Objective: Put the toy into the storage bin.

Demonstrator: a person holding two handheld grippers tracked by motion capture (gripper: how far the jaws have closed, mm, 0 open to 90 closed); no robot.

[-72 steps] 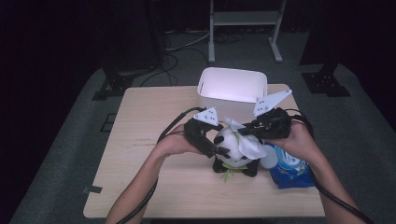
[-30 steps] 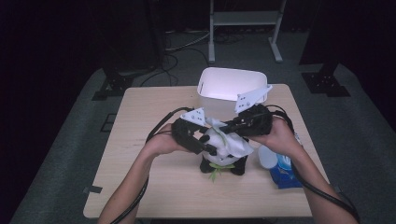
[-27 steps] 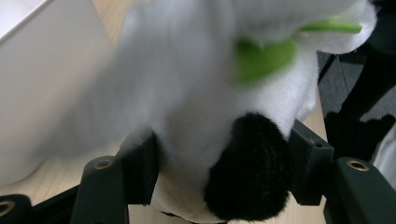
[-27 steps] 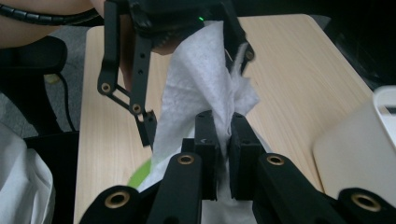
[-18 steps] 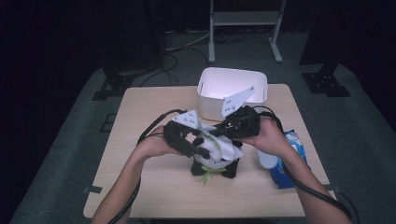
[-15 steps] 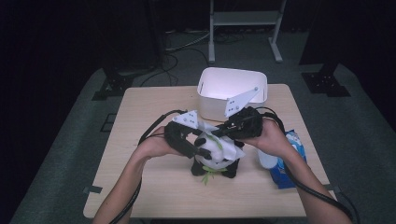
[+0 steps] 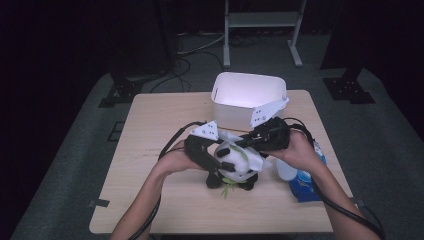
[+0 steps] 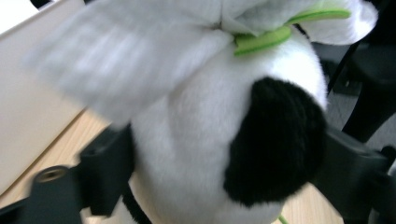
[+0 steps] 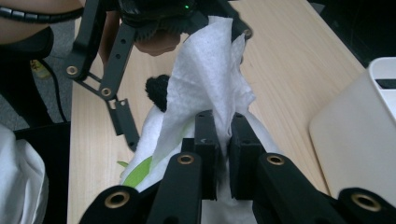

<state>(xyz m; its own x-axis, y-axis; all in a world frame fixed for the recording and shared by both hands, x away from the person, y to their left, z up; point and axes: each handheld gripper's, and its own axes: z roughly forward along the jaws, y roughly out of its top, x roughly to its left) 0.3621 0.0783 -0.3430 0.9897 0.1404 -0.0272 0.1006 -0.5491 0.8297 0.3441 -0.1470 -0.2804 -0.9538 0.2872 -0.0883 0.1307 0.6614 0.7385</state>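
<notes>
On the pale wooden table [image 7: 150, 150], near the white plastic bin [image 7: 248, 97], the black-and-white plush panda [image 7: 235, 167] has shifted leftward, clamped in the left gripper [image 7: 207, 155], while the right gripper [image 9: 223, 154] pinches a white tissue [image 9: 210, 88], likely wiping.

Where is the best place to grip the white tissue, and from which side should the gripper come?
Grip the white tissue at its lower gathered edge, coming from above the panda toy. There it bunches thin enough for closed jaws, where the right gripper pinches it.
</notes>
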